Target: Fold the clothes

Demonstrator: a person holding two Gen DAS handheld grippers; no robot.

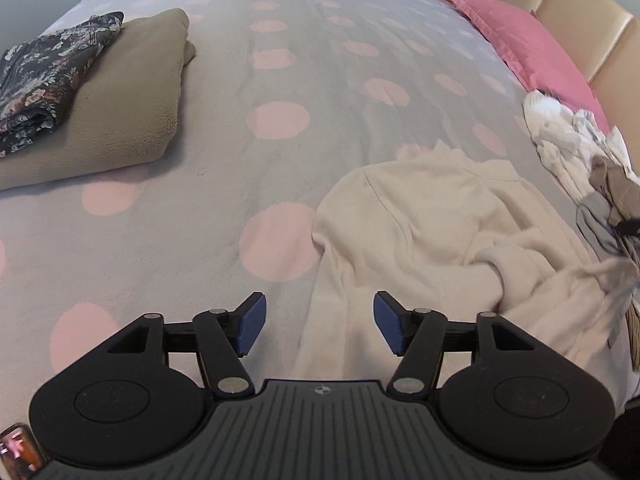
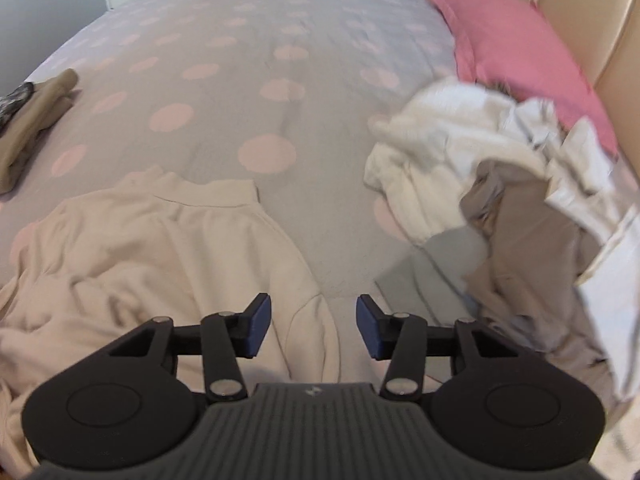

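Lying rumpled, fleecy cream sweater (image 1: 432,232), dotted bedspread (image 1: 280,80)

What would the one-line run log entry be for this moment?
stage: pre-grasp | left gripper: open, empty | right gripper: open, empty | cream fleece sweater: spread unfolded on dotted grey bedspread | unsorted clothes pile: untouched

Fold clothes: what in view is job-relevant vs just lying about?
In play: cream sweater, unfolded clothes heap, folded tan garment, folded floral garment, open left gripper, open right gripper.
Bystanders: pink pillow, dotted bedspread, headboard.
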